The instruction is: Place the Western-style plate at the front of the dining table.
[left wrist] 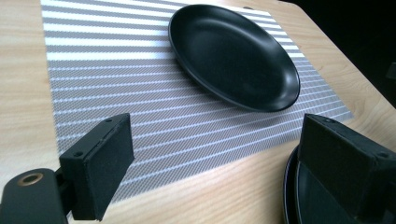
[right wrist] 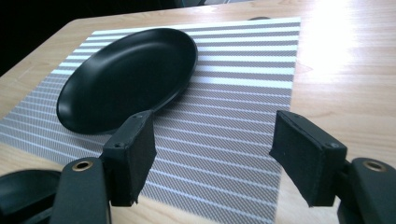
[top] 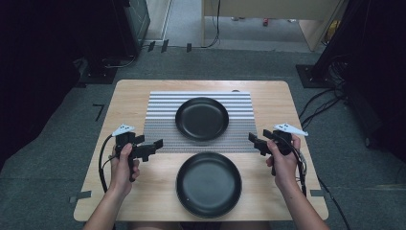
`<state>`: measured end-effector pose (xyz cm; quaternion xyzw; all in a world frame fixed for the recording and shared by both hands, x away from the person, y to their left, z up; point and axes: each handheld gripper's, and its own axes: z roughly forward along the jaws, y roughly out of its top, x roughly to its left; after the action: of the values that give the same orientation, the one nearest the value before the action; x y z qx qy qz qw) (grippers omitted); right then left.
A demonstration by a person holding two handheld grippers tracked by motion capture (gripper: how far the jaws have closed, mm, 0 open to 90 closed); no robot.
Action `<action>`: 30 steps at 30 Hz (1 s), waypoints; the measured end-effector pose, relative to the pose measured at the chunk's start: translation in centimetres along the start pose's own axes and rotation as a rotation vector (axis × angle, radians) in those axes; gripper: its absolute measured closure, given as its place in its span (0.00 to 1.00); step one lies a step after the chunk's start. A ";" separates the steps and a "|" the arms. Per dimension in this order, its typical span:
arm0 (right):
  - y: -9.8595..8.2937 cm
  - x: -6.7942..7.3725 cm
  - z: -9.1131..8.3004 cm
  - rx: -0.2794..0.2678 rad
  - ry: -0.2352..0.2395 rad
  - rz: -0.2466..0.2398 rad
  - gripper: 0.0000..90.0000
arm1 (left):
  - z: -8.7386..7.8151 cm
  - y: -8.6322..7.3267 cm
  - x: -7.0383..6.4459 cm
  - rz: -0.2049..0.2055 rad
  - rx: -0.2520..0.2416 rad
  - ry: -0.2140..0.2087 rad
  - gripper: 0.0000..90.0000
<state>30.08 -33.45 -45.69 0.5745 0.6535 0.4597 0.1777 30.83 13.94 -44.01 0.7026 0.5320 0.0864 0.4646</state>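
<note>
Near plate [top: 208, 184] empty, far plate [top: 201, 118] empty on mat [top: 162, 115]; both claws wide, holding nothing.

Two round black plates lie upright and empty — the far plate [top: 201, 118] on the striped mat [top: 163, 111], the near plate [top: 208, 184] on bare wood just beside the mat's front edge.

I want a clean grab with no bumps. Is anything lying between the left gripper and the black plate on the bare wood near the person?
Nothing visible does. The left gripper, jaws open, is held beside the near round black plate, with bare wooden table between them. The grey striped placemat lies farther back, holding the second black plate.
</note>
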 end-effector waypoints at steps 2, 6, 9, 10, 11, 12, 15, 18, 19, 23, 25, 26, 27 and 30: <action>-0.3 -0.3 -0.5 -0.003 -0.002 0.002 0.33 | -0.4 -0.5 0.2 -0.006 -0.003 0.002 0.11; -0.9 -0.9 -1.6 -0.006 -0.009 0.010 0.33 | -1.2 -1.3 0.6 -0.011 -0.007 0.009 0.11; -1.5 -1.6 -2.7 -0.014 -0.021 0.010 0.33 | -2.1 -2.0 1.1 -0.016 -0.013 0.022 0.11; -1.5 -1.6 -2.7 -0.014 -0.021 0.010 0.33 | -2.1 -2.0 1.1 -0.016 -0.013 0.022 0.11; -1.7 -1.7 -3.0 -0.015 -0.022 0.012 0.33 | -2.3 -2.2 1.1 -0.017 -0.012 0.025 0.11; -1.8 -1.9 -3.3 -0.017 -0.024 0.014 0.33 | -2.4 -2.4 1.2 -0.015 -0.010 0.028 0.11; -2.3 -2.4 -4.0 -0.024 -0.036 0.015 0.33 | -2.9 -2.9 1.5 -0.017 -0.011 0.036 0.11; -2.8 -2.9 -4.7 -0.029 -0.039 0.018 0.32 | -3.6 -3.4 1.8 -0.023 -0.019 0.045 0.11; -2.9 -3.1 -4.9 -0.032 -0.042 0.017 0.32 | -3.8 -3.6 1.9 -0.025 -0.021 0.050 0.11; -3.6 -3.9 -6.0 -0.041 -0.057 0.013 0.32 | -4.9 -4.5 2.8 -0.030 -0.022 0.078 0.11; -4.0 -4.2 -6.4 -0.043 -0.068 0.013 0.32 | -5.1 -4.7 3.0 -0.031 -0.023 0.084 0.11; -4.0 -4.2 -6.4 -0.043 -0.068 0.013 0.32 | -5.3 -4.8 3.2 -0.033 -0.022 0.088 0.11; -4.4 -4.5 -6.8 -0.041 -0.075 0.015 0.32 | -5.7 -5.2 3.6 -0.039 -0.022 0.099 0.11; -4.8 -4.9 -7.1 -0.039 -0.081 0.020 0.32 | -6.0 -5.6 4.0 -0.048 -0.024 0.109 0.11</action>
<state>23.22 -40.34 -47.32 0.5954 0.6311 0.4504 0.2106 25.09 20.64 -46.38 0.6783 0.5720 0.1198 0.4454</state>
